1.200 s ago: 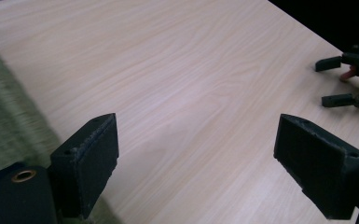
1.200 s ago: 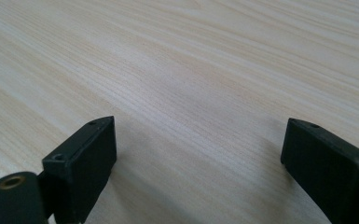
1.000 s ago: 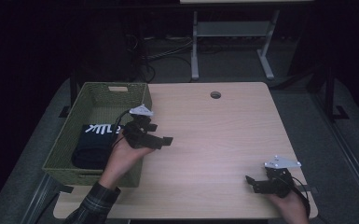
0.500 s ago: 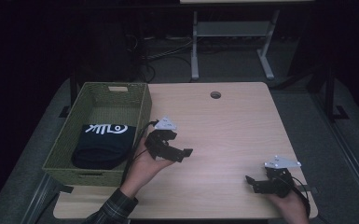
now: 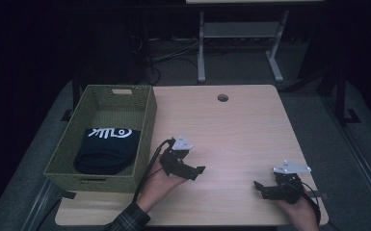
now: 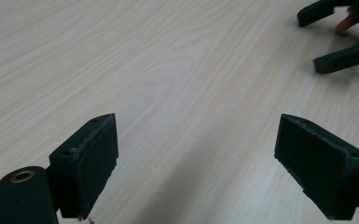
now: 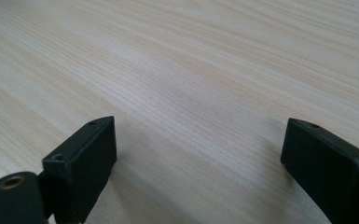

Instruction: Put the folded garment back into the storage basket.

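A woven green basket point(image 5: 143, 126) stands at the table's left side. Inside it lies a folded dark garment point(image 5: 107, 150) with white lettering. My left gripper point(image 5: 192, 166) hovers low over the wooden table just right of the basket, held by a hand in a plaid sleeve. Its jaws stand wide open point(image 6: 196, 154) with bare tabletop between them. My right gripper point(image 5: 261, 189) rests near the front right of the table, jaws pointing left. It is open too point(image 7: 198, 158), with nothing between its pads. In the left gripper view the right gripper point(image 6: 338, 58) lies ahead at the upper right.
The light wood table point(image 5: 231, 130) has a round cable hole point(image 5: 222, 97) near its far edge. Beyond the table, a white metal frame point(image 5: 236, 33) and cables sit on the dark floor.
My left gripper has moved from over the basket's right rim to the right and nearer the front, out over bare table. The right gripper has stayed put.
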Demonstrator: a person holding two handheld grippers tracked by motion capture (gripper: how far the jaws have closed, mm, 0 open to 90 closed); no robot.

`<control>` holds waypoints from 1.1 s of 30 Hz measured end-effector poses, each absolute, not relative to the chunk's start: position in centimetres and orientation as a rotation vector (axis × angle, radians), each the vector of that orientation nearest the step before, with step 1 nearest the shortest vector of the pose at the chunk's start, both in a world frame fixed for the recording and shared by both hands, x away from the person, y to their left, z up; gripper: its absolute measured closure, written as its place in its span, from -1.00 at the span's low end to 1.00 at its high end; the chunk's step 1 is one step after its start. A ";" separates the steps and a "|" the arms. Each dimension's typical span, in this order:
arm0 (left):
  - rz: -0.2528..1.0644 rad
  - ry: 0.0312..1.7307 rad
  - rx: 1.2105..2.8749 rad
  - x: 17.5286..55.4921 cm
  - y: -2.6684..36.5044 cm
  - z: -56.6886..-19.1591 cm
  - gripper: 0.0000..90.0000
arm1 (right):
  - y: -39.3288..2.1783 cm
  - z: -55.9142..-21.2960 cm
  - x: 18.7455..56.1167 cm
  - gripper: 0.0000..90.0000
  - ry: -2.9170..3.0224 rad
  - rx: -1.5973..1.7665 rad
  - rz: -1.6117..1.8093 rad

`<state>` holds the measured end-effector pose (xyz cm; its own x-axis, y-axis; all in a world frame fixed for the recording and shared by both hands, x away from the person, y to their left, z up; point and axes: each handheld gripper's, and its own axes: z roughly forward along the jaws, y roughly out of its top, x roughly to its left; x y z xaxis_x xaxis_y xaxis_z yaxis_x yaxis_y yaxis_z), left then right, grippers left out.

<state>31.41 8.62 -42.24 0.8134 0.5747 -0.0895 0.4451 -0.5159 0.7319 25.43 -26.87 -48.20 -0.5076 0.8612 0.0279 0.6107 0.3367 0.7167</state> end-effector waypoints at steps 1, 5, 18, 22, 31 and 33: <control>0.209 0.750 2.199 31.4 8.6 -42.5 -0.71 | -26.9 -48.2 25.4 -0.78 2.250 1.304 0.973; 0.220 0.758 2.218 31.4 8.4 -43.8 -0.71 | -26.9 -48.2 25.4 -0.78 2.249 1.304 0.971; 0.225 0.790 2.274 31.6 7.9 -46.8 -0.71 | -26.9 -48.2 25.4 -0.78 2.249 1.304 0.972; 0.289 0.778 2.263 31.3 7.7 -47.4 -0.71 | -26.9 -48.2 25.4 -0.78 2.250 1.303 0.972; 0.323 0.762 2.244 31.1 7.7 -47.8 -0.72 | -26.9 -48.2 25.4 -0.78 2.252 1.302 0.972; 0.323 0.762 2.244 31.1 7.7 -47.8 -0.72 | -26.9 -48.2 25.4 -0.78 2.252 1.302 0.972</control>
<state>31.09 7.68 -47.77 0.7929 0.6094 0.0024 0.4255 -0.5564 0.7137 25.43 -26.86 -48.20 -0.5093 0.8601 0.0285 0.6107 0.3379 0.7162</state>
